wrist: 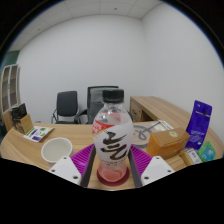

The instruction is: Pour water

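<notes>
Right up against the camera is a clear plastic bottle (112, 140), upright, sitting between the two fingers of the gripper (112, 165). Magenta pads (83, 157) press against it on both sides, so the jaws look clamped on the bottle at a medium width. It has a white cap, a transparent upper part, and a white label with bold black brush-style lettering wrapped around the middle. The bottom section looks pinkish-red, though I can't tell if that's liquid or just tint from the pads showing through.

Past the fingers is a light wooden bench (70, 133). A white bowl (56, 150) sits to the left of the bottle, near the bench's front edge. Further back on the left is some flat packaging with a green print (38, 131) and a dark box (20, 116) standing near the left edge. Off to the right there's an orange-brown box (168, 141), a purple pouch (199, 122) standing behind it, and a white cable (143, 129) lying near the middle.

Behind the bench stands a dark office chair (66, 105), with a plain white wall (90, 50) beyond it.
</notes>
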Demonstrator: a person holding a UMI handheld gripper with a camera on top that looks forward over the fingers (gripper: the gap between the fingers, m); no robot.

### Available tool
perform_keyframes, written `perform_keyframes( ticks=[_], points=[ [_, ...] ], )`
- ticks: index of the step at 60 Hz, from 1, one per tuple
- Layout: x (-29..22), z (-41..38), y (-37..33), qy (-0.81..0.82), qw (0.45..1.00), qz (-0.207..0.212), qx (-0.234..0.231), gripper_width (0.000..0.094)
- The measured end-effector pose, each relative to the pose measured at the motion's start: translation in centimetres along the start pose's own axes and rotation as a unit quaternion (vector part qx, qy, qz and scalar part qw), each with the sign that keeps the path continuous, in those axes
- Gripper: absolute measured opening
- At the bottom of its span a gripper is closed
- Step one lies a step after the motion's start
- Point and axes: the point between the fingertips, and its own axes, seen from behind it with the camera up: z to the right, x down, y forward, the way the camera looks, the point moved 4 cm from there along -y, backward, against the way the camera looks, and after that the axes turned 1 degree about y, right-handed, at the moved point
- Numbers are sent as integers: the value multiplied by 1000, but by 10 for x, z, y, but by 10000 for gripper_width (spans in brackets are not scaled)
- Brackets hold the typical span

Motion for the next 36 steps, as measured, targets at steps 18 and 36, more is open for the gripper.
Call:
perform_keyframes(
  ticks=[18,36],
  points=[
    [-6,4,-73,-5,998,-58,38,863],
    [-40,-48,-248,-32,995,-83,47,857]
  ],
)
